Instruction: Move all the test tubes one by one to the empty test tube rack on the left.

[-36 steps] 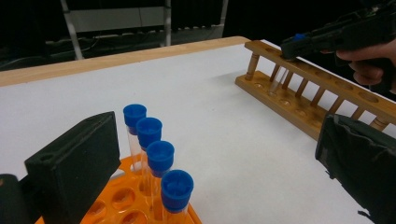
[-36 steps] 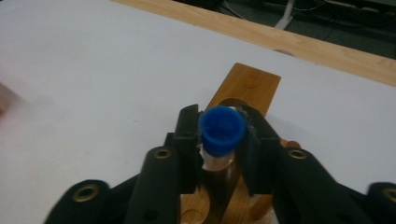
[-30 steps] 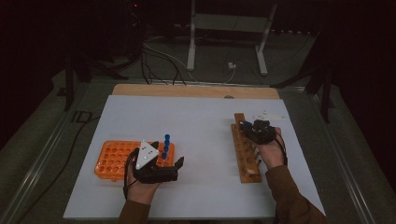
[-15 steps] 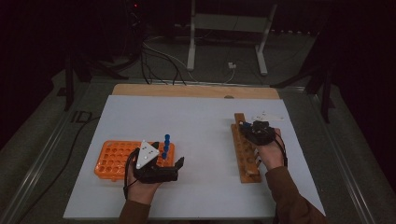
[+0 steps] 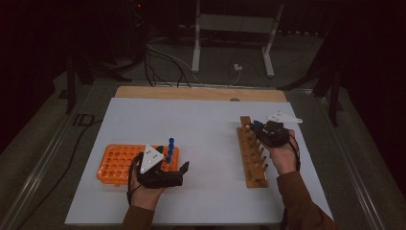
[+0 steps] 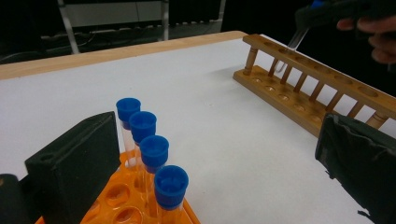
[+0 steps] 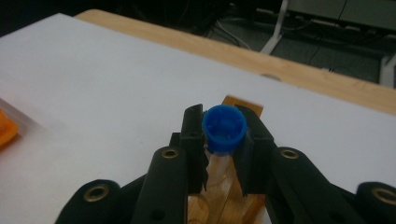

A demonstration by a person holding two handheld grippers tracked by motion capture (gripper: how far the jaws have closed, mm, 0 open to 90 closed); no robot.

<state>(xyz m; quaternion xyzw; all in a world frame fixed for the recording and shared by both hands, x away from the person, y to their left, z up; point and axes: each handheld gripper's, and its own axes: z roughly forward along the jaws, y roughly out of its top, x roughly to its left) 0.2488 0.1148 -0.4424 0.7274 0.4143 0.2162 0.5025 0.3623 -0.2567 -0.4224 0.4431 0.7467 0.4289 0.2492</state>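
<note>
An orange tube rack (image 5: 117, 165) sits at the left on the white table, with several blue-capped test tubes (image 6: 154, 151) standing in a row at its near-right corner. My left gripper (image 6: 215, 158) is open beside them, its jaws wide apart with the tubes near the left jaw. A wooden rack (image 5: 253, 158) lies at the right. My right gripper (image 7: 224, 121) is shut on a blue-capped test tube (image 7: 224, 127), over the far end of the wooden rack (image 7: 243, 105). In the left gripper view that tube (image 6: 294, 39) slants down, its lower end at the top rail's holes.
A white sheet (image 5: 206, 129) covers the table, with a wooden strip (image 5: 191, 93) showing at the far edge. Beyond it on the dark floor are cables (image 5: 163, 57) and a white metal stand (image 5: 230, 28). A broad bare stretch of sheet lies between the two racks.
My right gripper has risen slightly with the tube held in it. The left gripper and orange rack have stayed put.
</note>
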